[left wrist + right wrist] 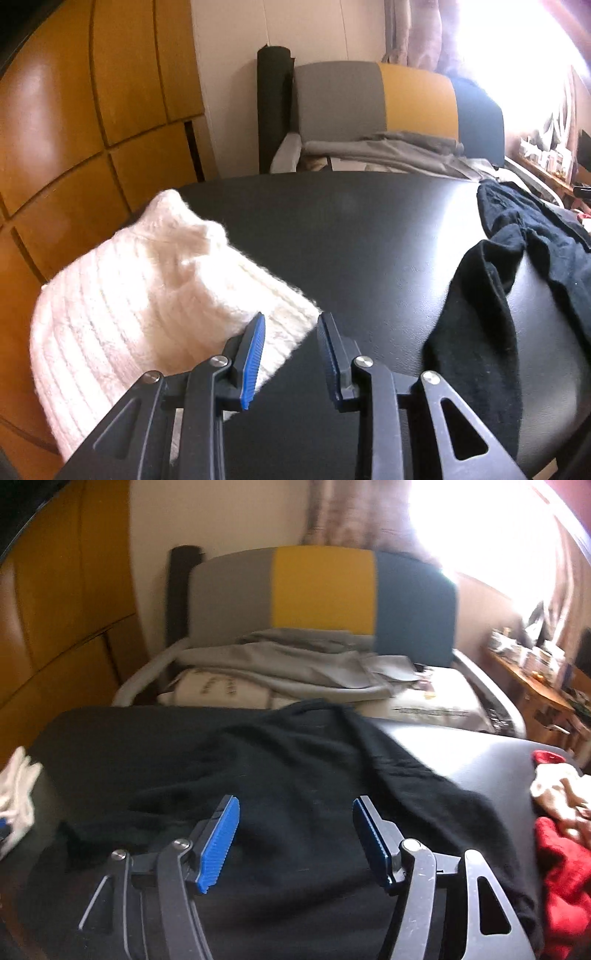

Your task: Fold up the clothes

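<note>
Both grippers' jaws stand apart, holding nothing. The left gripper (290, 321) hovers over the corner of a white ribbed knitted sweater (140, 295), lying in a compact, seemingly folded bundle at the left edge of the dark glossy table (351, 236). The right gripper (295, 805) hangs above a rumpled black fabric garment (295, 760) spread across the table's middle.

Risks, as I judge them: the sweater overhangs the edge and could slide off if nudged; black cloth on the dark table hides its hems, inviting a pinch through several layers.

Counted: two grippers, one white sweater, one black garment, one red cloth (565, 878) and one cream cloth (557, 790) at the right.
</note>
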{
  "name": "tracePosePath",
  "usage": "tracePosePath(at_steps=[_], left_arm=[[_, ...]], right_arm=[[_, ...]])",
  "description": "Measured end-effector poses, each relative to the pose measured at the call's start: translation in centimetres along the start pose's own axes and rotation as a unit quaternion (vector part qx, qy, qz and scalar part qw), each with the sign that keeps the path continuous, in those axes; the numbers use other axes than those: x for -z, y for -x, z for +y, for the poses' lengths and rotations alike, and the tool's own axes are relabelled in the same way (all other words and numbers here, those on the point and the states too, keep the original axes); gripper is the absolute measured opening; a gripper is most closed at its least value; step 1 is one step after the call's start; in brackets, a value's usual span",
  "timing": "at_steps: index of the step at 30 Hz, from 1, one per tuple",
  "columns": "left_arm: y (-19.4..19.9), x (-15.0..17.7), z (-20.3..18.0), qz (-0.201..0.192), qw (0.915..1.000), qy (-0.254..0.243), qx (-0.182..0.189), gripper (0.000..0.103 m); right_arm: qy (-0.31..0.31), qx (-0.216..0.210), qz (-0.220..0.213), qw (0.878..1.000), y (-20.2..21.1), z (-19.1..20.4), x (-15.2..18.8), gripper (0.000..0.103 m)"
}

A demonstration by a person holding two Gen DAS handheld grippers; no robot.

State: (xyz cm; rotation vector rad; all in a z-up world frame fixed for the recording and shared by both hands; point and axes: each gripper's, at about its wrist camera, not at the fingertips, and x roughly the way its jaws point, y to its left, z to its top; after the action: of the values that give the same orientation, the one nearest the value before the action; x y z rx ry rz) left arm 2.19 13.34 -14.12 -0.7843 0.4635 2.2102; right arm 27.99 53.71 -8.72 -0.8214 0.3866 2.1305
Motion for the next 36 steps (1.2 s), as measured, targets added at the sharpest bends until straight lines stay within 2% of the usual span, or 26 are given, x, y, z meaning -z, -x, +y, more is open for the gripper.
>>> tracePosePath(at_steps=[4,6,9,15,17,19,20,23,26,29,31,34,36], left_arm=[[-1.7,1.2,1.1,0.014,0.9995,0.028,-0.009,0.029],[-1.9,1.3,1.7,0.011,0.9988,0.045,-0.011,0.029],[-2.4,0.8,2.6,0.011,0.998,0.059,-0.018,0.029],[-4.9,-0.9,5.3,0.033,0.9941,0.087,-0.055,0.029],[-5.4,-1.6,5.6,0.04,0.9936,0.079,-0.07,0.029],[-5.5,-2.3,5.4,0.055,0.9923,0.09,-0.065,0.029],[-4.8,-2.5,4.6,0.051,0.9934,0.09,-0.051,0.029],[-2.5,-2.6,1.4,0.038,0.9962,0.078,0.006,0.029],[-1.0,-1.5,-1.2,0.068,0.9877,0.094,0.104,0.029],[0.2,0.8,-2.6,0.114,0.971,0.11,0.179,0.032],[0.5,2.4,-3.0,0.149,0.9549,0.13,0.222,0.034],[1.2,4.7,-2.2,0.174,0.9397,0.171,0.239,0.039],[0.9,5.3,-1.9,0.177,0.9243,0.204,0.27,0.044]], right_arm=[[0.011,-0.021,0.007,1.0,0.6,4.1,1.1,0.065],[0.015,-0.022,0.01,1.0,1.0,4.9,1.5,0.065],[0.014,-0.022,0.018,1.0,0.8,4.4,2.0,0.065],[-0.011,-0.026,0.04,0.999,1.0,2.3,3.4,0.066],[-0.019,-0.028,0.047,0.998,1.0,1.6,3.9,0.067],[-0.027,-0.03,0.054,0.998,1.1,0.8,4.4,0.067],[-0.032,-0.036,0.058,0.997,1.1,0.5,4.6,0.067],[-0.041,-0.095,0.075,0.992,0.5,0.8,5.2,0.067],[-0.012,-0.141,0.089,0.986,-0.1,2.8,5.2,0.067],[0.028,-0.185,0.097,0.977,-0.5,5.8,5.2,0.067],[0.044,-0.217,0.105,0.97,-0.6,7.7,5.3,0.067],[0.072,-0.241,0.112,0.961,-0.8,10.6,5.6,0.068],[0.085,-0.246,0.115,0.959,-0.8,12.1,6.0,0.068]])
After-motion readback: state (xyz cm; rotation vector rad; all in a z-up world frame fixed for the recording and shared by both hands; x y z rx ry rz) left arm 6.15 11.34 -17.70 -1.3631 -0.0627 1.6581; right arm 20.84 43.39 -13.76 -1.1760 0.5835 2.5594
